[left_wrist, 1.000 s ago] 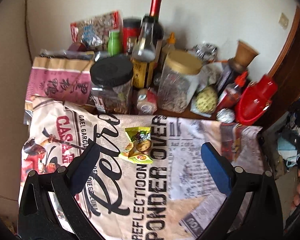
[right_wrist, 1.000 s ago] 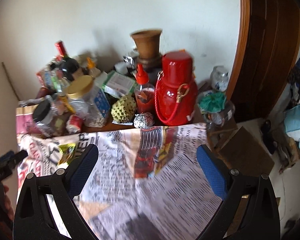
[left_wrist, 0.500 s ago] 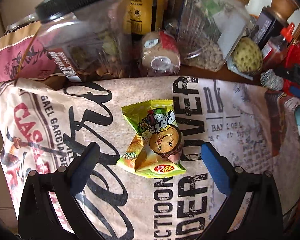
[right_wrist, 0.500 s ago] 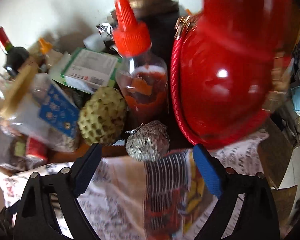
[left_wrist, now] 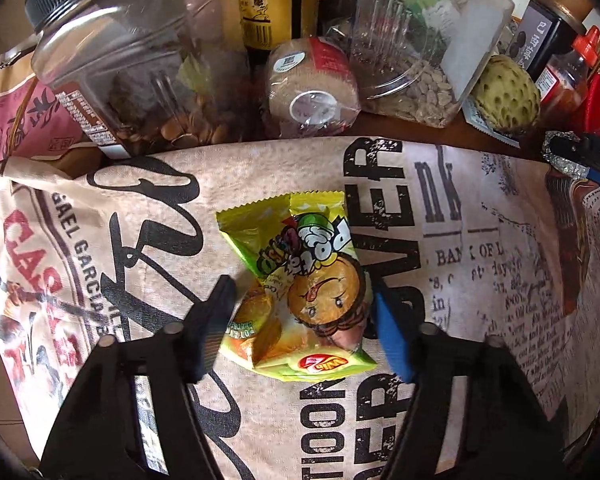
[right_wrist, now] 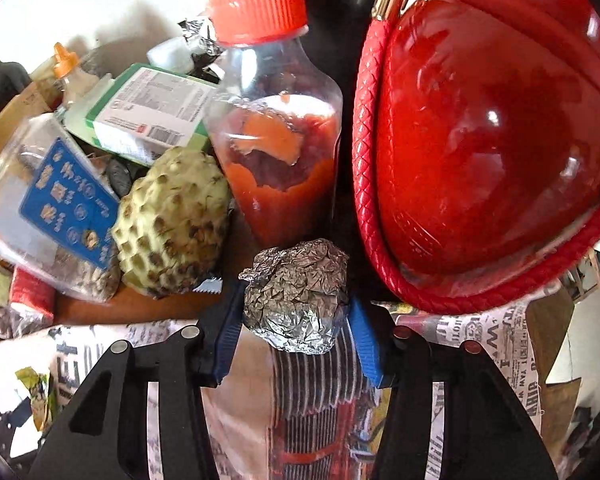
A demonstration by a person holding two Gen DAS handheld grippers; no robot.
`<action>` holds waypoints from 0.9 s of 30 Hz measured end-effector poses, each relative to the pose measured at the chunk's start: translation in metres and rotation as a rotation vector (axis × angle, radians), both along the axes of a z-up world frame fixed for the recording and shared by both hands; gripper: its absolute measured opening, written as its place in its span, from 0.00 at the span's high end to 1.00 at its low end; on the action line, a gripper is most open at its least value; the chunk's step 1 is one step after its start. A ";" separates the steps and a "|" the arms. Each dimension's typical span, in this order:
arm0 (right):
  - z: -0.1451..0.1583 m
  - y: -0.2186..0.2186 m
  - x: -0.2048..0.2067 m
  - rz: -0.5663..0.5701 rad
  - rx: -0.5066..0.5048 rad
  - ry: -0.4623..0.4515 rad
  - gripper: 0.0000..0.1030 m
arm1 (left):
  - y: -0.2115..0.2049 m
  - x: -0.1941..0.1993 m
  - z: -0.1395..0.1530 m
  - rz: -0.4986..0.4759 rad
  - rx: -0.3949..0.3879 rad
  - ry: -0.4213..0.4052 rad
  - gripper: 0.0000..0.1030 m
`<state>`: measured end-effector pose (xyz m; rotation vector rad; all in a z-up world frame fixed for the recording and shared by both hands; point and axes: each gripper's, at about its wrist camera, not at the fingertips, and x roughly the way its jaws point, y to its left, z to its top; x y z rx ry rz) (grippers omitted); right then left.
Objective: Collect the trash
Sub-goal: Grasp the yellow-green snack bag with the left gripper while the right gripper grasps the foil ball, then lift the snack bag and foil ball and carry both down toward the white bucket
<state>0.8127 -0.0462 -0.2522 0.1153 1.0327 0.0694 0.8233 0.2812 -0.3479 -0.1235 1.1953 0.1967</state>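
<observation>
The left gripper [left_wrist: 300, 320] is closing its blue ribbed pads around a glossy yellow-green snack wrapper [left_wrist: 296, 300], a crinkled, flattened plastic packet lying on the newspaper-print tablecloth [left_wrist: 480, 280]; the right pad looks to be touching the packet's edge and the left pad is blurred just beside it, so a firm pinch cannot be told. The right gripper [right_wrist: 294, 332] is likewise closing on a crumpled ball of aluminium foil [right_wrist: 296, 296], a lumpy, shiny, creased wad sitting at the cloth's far edge; both pads are standing right against its sides, seemingly touching, though whether they are already pressing is unclear. Just behind the foil a clear squeeze bottle [right_wrist: 276, 152] with a ribbed orange-red cap is standing, smeared inside with red sauce. Beside it, a smooth, glossy red flask [right_wrist: 488, 140] with a braided cord is bulging into view. To the foil's left a knobbly pale-green custard apple [right_wrist: 172, 224] is resting on the bare wooden tabletop [right_wrist: 140, 308]
</observation>
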 end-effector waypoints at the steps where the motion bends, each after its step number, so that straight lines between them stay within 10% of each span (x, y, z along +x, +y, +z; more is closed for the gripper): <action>1: 0.002 -0.001 -0.006 0.006 0.006 -0.002 0.55 | -0.003 0.001 0.001 -0.002 0.002 -0.002 0.47; 6: 0.026 -0.008 -0.040 0.046 0.052 -0.017 0.56 | -0.012 -0.002 0.013 0.021 0.040 -0.012 0.68; 27: 0.151 -0.064 -0.162 0.225 0.106 -0.282 0.56 | -0.113 -0.093 0.181 0.023 -0.044 -0.346 0.72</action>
